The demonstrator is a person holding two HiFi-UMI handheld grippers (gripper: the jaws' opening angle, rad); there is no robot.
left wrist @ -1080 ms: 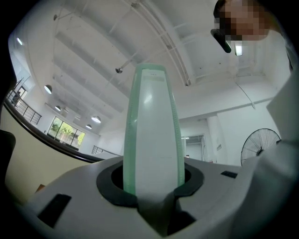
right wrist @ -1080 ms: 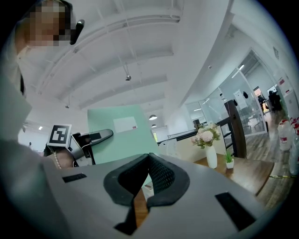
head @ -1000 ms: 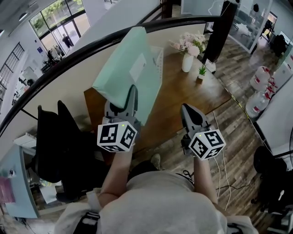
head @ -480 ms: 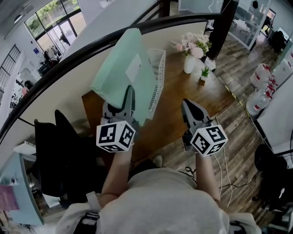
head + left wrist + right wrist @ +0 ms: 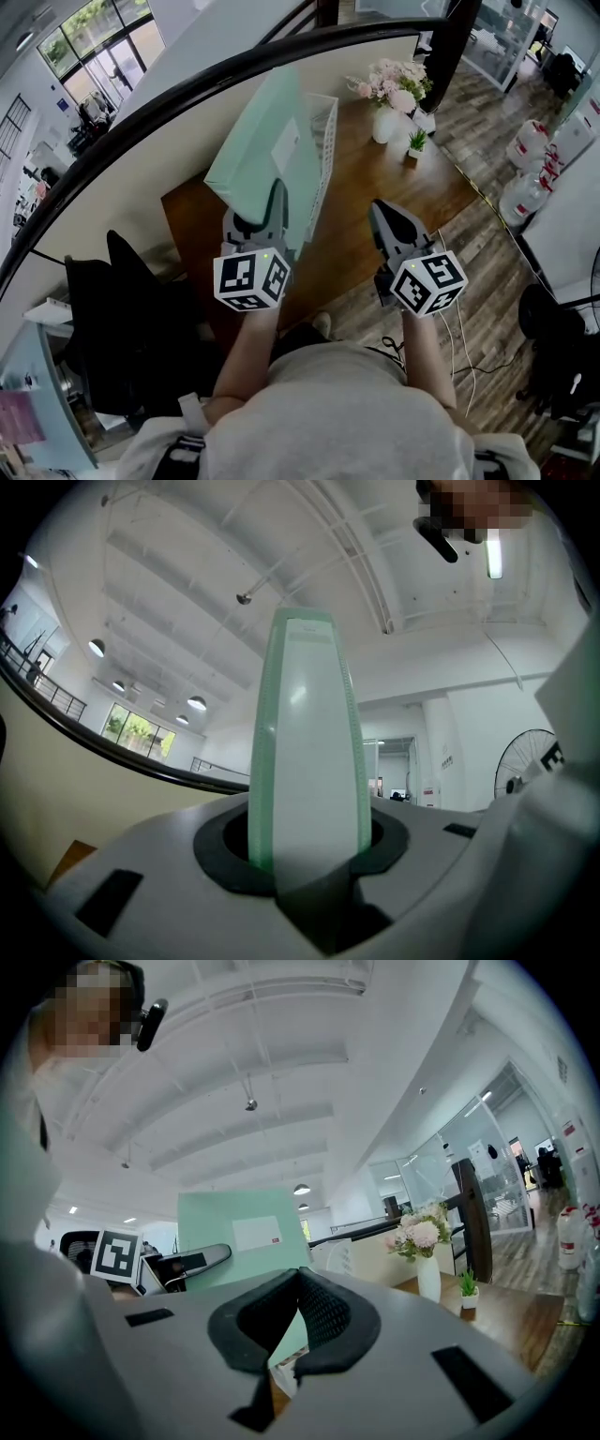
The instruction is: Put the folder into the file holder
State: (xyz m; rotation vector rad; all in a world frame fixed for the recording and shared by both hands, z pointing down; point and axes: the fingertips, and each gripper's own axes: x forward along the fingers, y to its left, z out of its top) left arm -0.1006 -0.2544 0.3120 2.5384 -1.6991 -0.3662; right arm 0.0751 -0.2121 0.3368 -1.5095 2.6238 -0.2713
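Mint-green folder (image 5: 267,155) sits clamped by its near edge in the left tongs (image 5: 270,192), raised and tilted above the wooden worktop (image 5: 394,187). It lies across the near side of the white mesh file holder (image 5: 324,141), and I cannot tell whether the two touch. The right tongs (image 5: 387,212) hang alongside, pressed together on nothing.

The folder (image 5: 267,155) is showing a smooth, matt mint cover with a white paper label. The file holder (image 5: 325,141) is looking like white wire mesh. The counter (image 5: 384,197) is gleaming as polished brown wood. The left tongs (image 5: 272,192) and right tongs (image 5: 386,217) are showing matt grey plastic shells and black pads (image 5: 328,1312), which are looking ribbed and rubbery.
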